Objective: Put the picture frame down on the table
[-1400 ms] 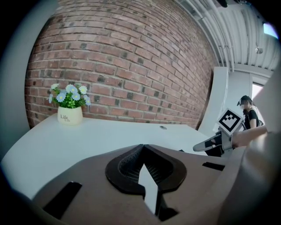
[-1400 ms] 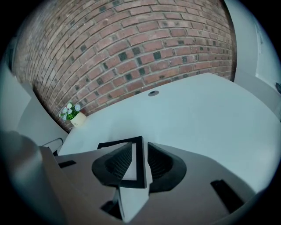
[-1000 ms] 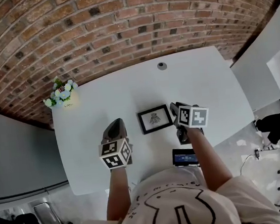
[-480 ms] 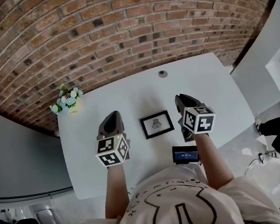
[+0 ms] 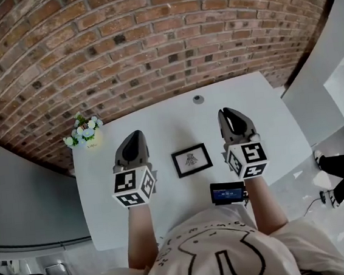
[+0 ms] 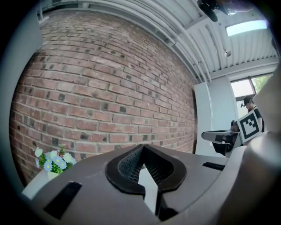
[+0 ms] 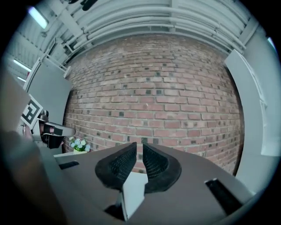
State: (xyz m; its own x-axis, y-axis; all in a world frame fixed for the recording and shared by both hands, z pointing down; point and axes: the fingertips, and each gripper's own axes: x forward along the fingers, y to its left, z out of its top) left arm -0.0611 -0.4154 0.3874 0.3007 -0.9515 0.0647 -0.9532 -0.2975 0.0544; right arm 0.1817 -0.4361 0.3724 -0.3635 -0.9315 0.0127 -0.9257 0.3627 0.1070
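Observation:
The black picture frame [image 5: 191, 160] with a small dark drawing lies flat on the white table [image 5: 164, 119], between my two grippers and touching neither. My left gripper [image 5: 134, 135] is held over the table to the frame's left; in the left gripper view its fingertips [image 6: 142, 147] meet and hold nothing. My right gripper [image 5: 230, 112] is held to the frame's right and a little farther back. In the right gripper view, the right gripper [image 7: 139, 148] shows a narrow gap between its pads, with nothing in it. Neither gripper view shows the frame.
A small pot of flowers [image 5: 84, 132] stands at the table's far left corner, also visible as flowers [image 6: 52, 161] and flowers [image 7: 78, 144]. A small round disc [image 5: 198, 99] sits near the far edge. A dark device with a screen [image 5: 228, 191] lies at the near edge. A brick wall [image 5: 149, 38] is behind.
The right gripper, close against the frame's right edge a second ago, has drawn away to the right and forward. The left gripper also moved forward. The frame stays flat on the table.

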